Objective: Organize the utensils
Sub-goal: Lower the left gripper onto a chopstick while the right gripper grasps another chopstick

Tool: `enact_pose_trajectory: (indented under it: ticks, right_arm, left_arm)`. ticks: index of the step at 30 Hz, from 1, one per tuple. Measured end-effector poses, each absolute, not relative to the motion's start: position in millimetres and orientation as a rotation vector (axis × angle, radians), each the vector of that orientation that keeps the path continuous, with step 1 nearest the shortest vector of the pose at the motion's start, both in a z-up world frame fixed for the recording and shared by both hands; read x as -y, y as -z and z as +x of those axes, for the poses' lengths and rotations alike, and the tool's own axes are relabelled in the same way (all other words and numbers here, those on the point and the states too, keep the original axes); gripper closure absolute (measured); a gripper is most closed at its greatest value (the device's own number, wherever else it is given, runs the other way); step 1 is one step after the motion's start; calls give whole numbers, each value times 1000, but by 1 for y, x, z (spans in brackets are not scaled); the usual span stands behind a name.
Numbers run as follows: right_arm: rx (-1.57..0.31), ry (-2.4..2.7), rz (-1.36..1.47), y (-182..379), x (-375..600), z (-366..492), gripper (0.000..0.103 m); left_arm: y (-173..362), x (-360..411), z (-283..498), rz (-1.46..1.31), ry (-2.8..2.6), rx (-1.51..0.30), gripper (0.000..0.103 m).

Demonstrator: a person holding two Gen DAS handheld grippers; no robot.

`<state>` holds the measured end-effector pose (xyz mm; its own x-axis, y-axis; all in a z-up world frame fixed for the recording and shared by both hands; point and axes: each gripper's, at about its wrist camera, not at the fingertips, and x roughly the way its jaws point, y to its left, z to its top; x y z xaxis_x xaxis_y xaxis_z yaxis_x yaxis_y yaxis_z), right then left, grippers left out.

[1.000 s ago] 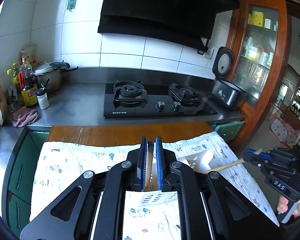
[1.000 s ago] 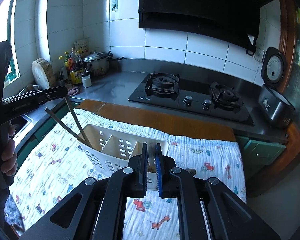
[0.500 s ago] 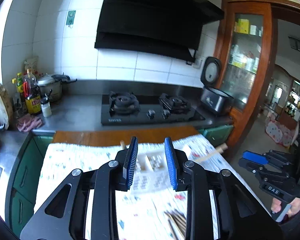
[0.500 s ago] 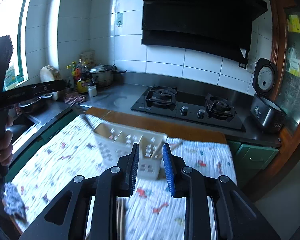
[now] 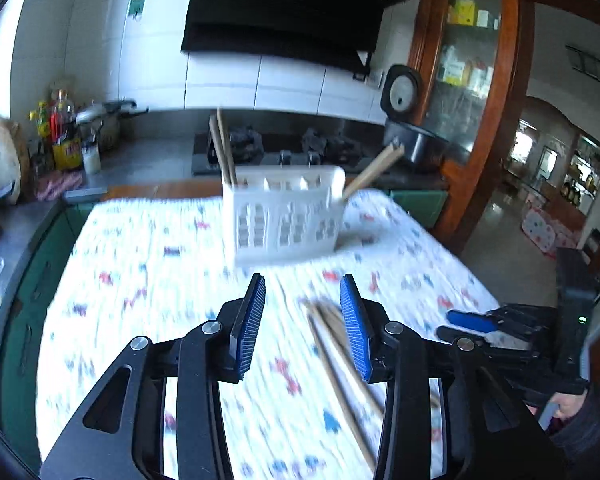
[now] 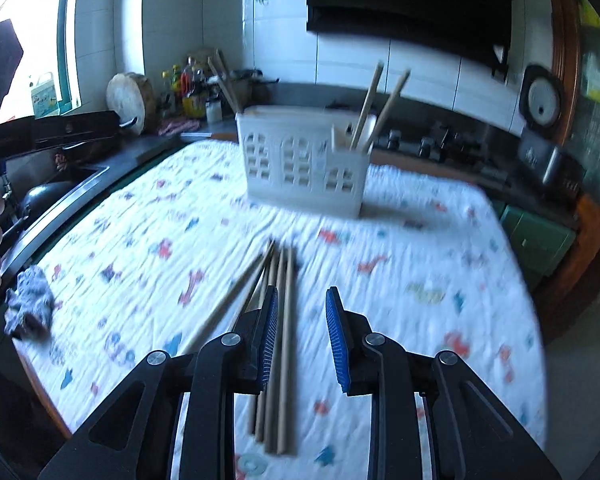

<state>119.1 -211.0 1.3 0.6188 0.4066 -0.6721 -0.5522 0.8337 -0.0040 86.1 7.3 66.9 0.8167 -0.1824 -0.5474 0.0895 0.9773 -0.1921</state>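
Task partway. White plastic caddy (image 6: 304, 164), perforated walls, rectangular, stands upright on printed cloth (image 6: 420, 248) at far side of table; several wooden chopsticks already stand inside it (image 6: 370, 110), leaning at both ends. Loose chopsticks (image 6: 278, 344) remain flat on cloth in bundle, long thin pale wood, near table's front edge. Left gripper (image 5: 302, 322) jaws wide apart, empty, above cloth just left of bundle. Right gripper (image 6: 302, 336) jaws parted, empty, one stick lying between them. Frames motion-blurred; stick count unclear.
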Motion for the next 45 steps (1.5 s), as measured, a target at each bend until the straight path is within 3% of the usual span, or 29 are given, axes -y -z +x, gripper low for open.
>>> enact_pose_trajectory:
  ticks: [11, 41, 45]
  right_arm:
    - [-846, -560, -207, 68, 219, 110, 90]
    - [-864, -534, -206, 82, 231, 112, 96]
    - [-864, -535, -187, 83, 236, 111, 96]
  left_arm:
    - [-5, -10, 49, -219, 126, -715, 64]
    - [64, 59, 59, -241, 232, -897, 66]
    - [76, 67, 72, -224, 199, -916, 77]
